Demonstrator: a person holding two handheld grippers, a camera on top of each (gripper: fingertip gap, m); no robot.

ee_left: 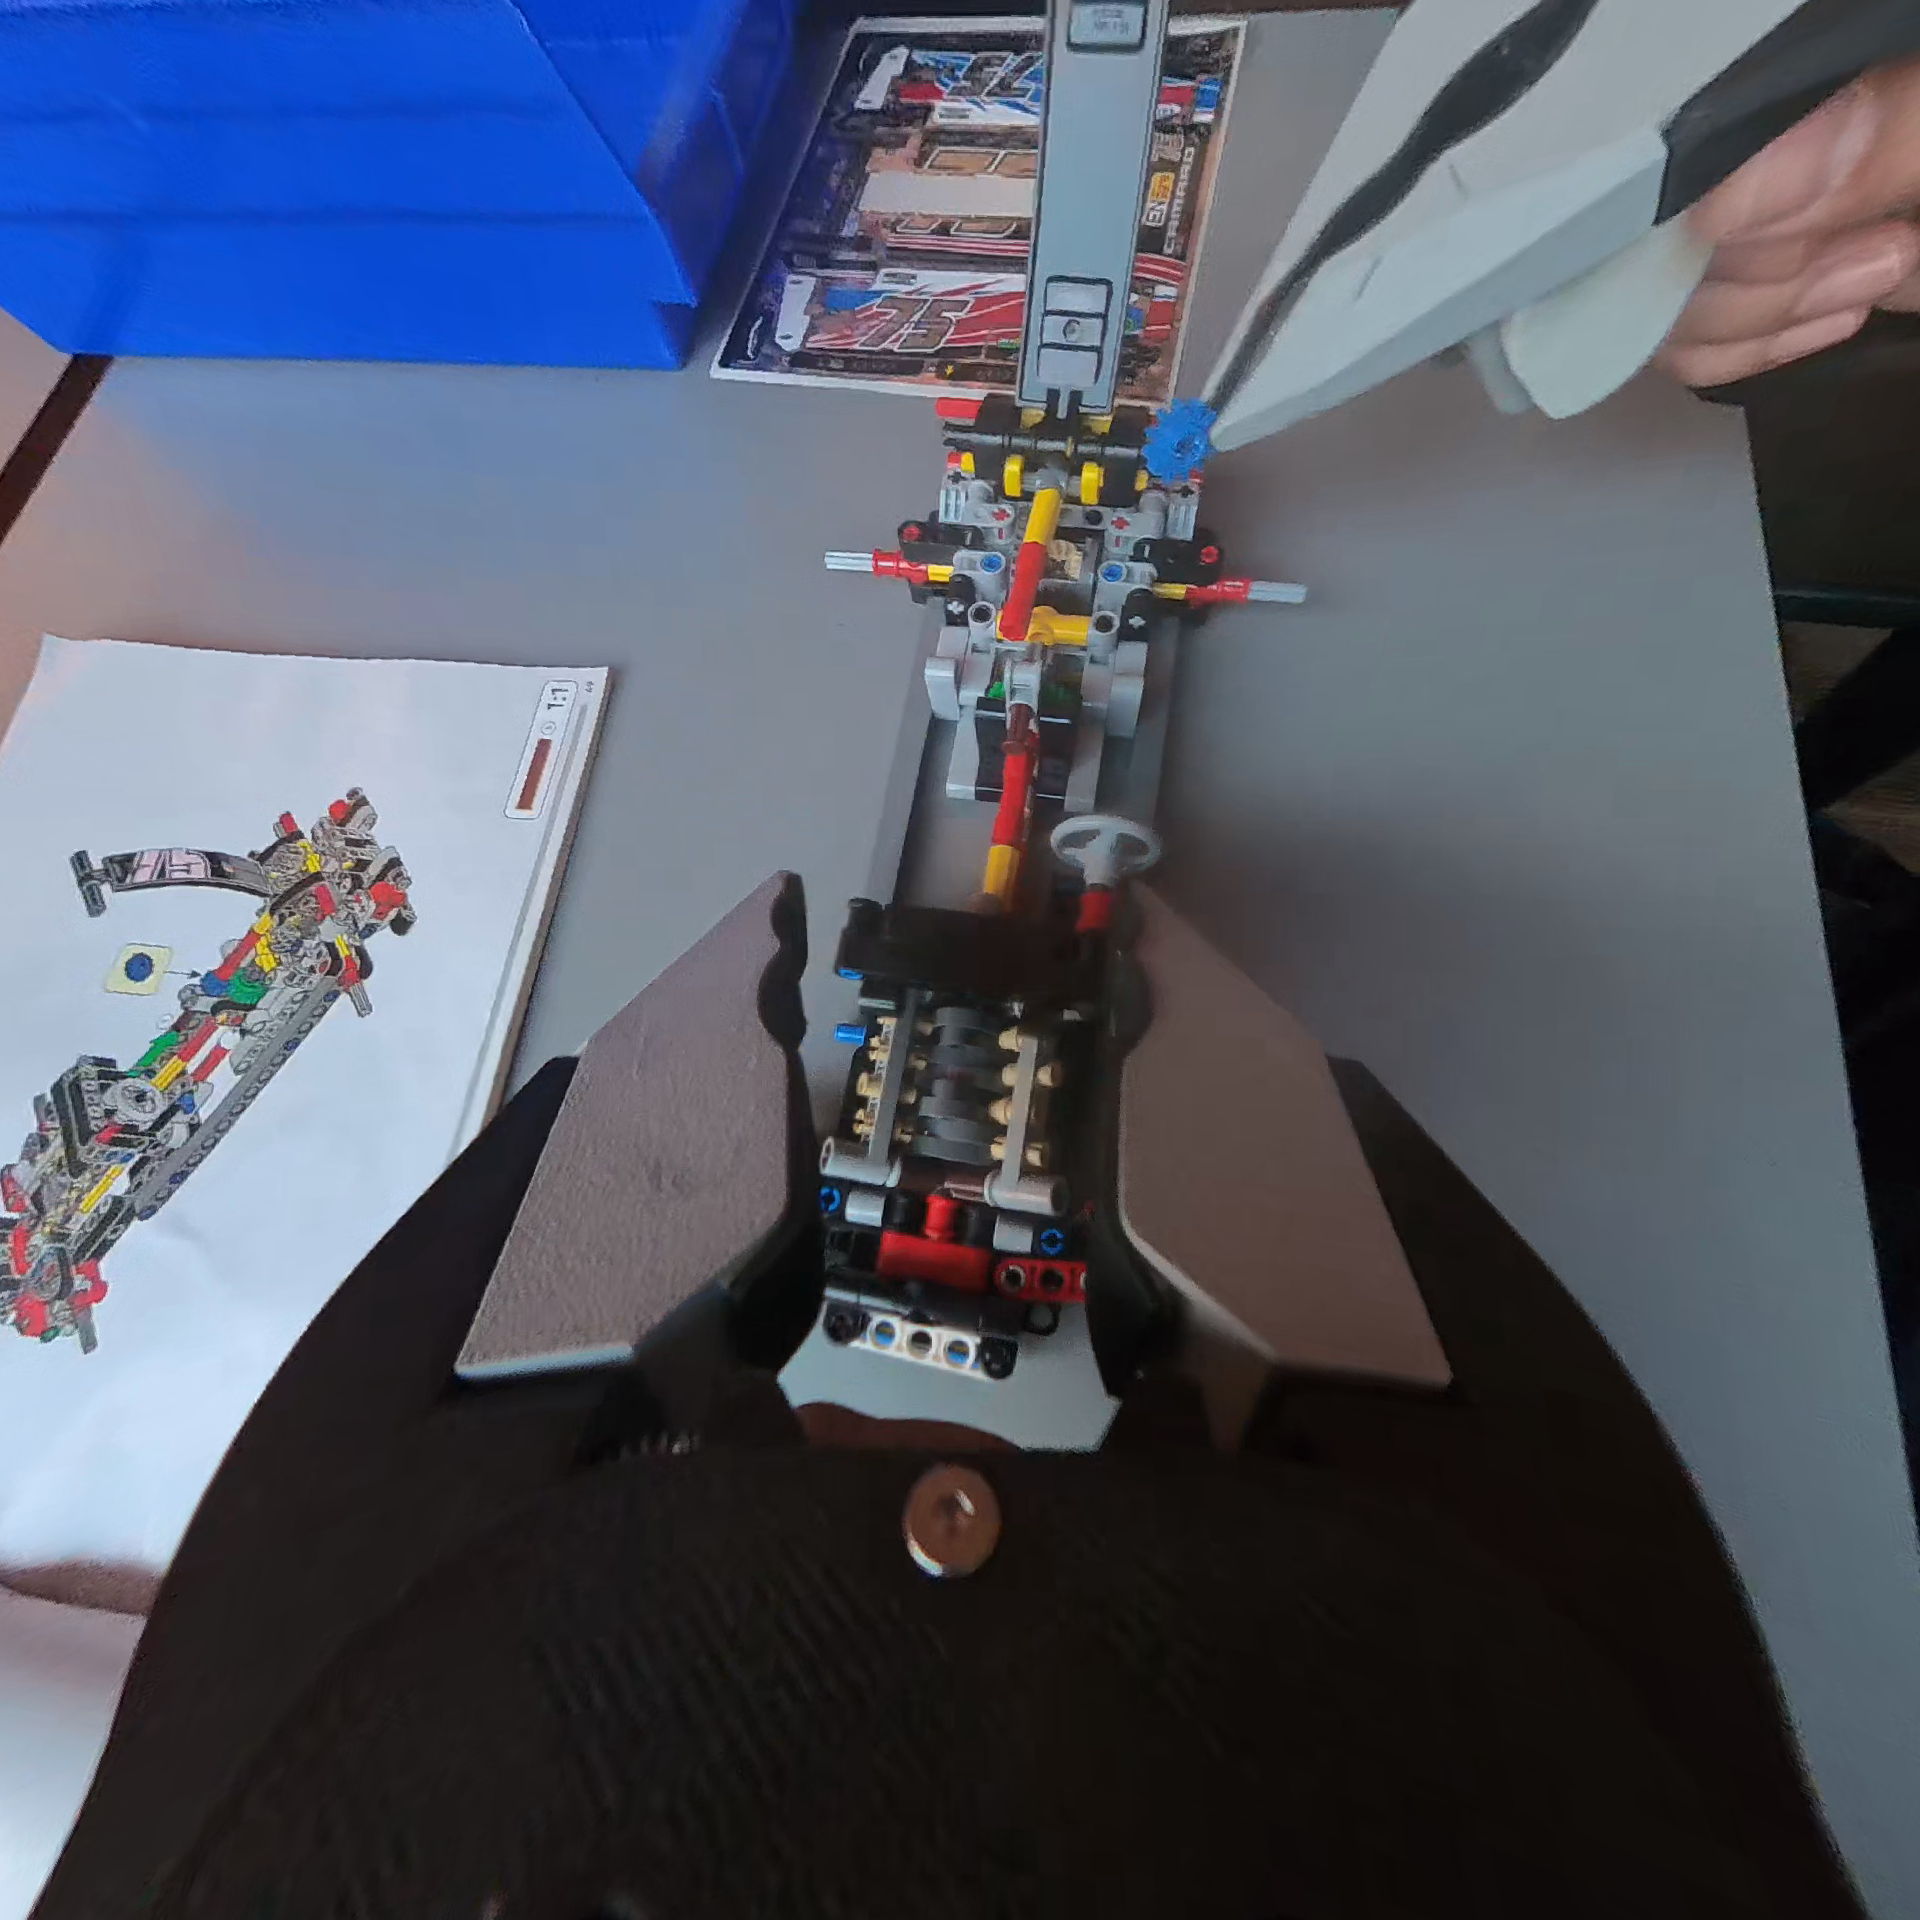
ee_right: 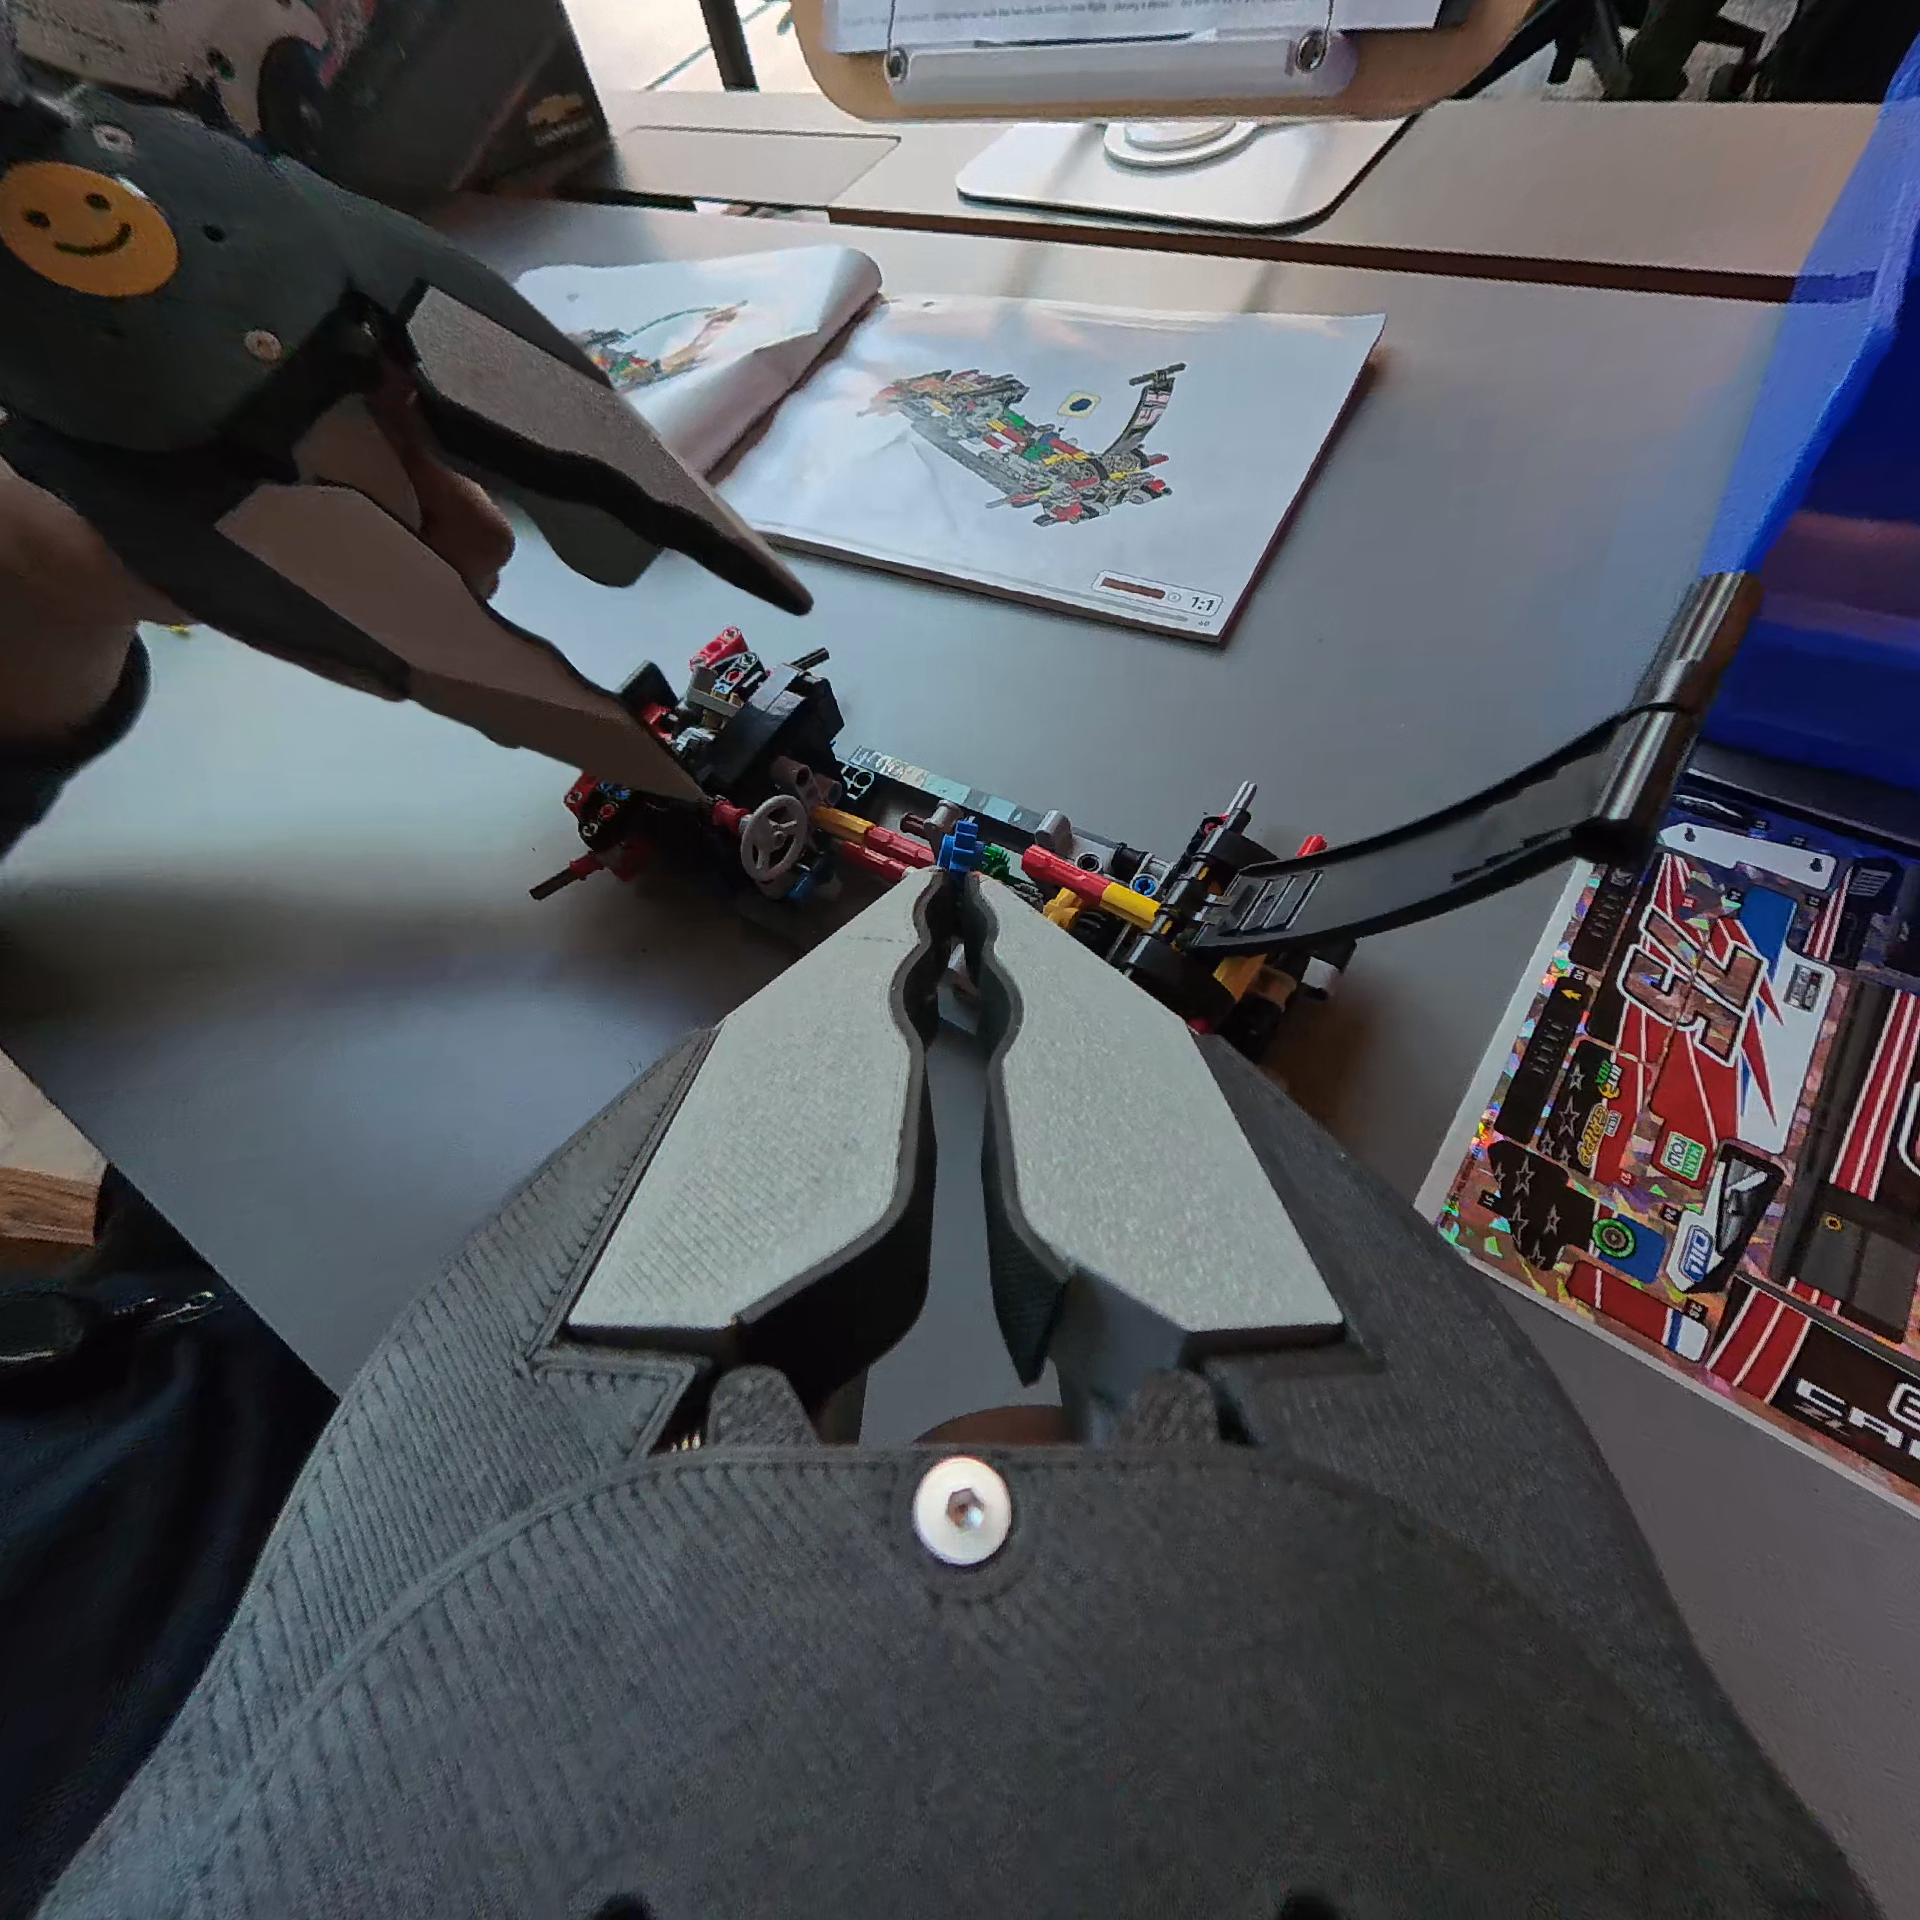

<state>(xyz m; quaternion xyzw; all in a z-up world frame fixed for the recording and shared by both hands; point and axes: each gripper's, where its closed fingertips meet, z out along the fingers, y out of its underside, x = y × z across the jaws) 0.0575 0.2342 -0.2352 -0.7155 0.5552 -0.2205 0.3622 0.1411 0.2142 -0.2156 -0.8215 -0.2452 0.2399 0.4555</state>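
Left wrist view looks down my left gripper (ee_left: pixel 961 914), whose jaws are spread wide on either side of the near, engine end of the brick-built car chassis (ee_left: pixel 1039 665); a sliver of gap shows beside the left finger (ee_left: pixel 717 1039), while the right finger lies close against the steering wheel (ee_left: pixel 1103 847), so nothing is clamped. The chassis lies lengthwise on the grey table (ee_left: pixel 1455 831), its long grey spoiler arm (ee_left: pixel 1091 197) reaching away over the sticker sheet (ee_left: pixel 935 208). At the far end my right gripper (ee_right: pixel 951 883) slants down from the right, a hand (ee_left: pixel 1808 229) round its handle, its tips clenched on a small blue gear (ee_left: pixel 1177 442) held against the chassis. An open instruction booklet (ee_left: pixel 260 987) lies to the left, and a blue bin (ee_left: pixel 343 166) stands far left.
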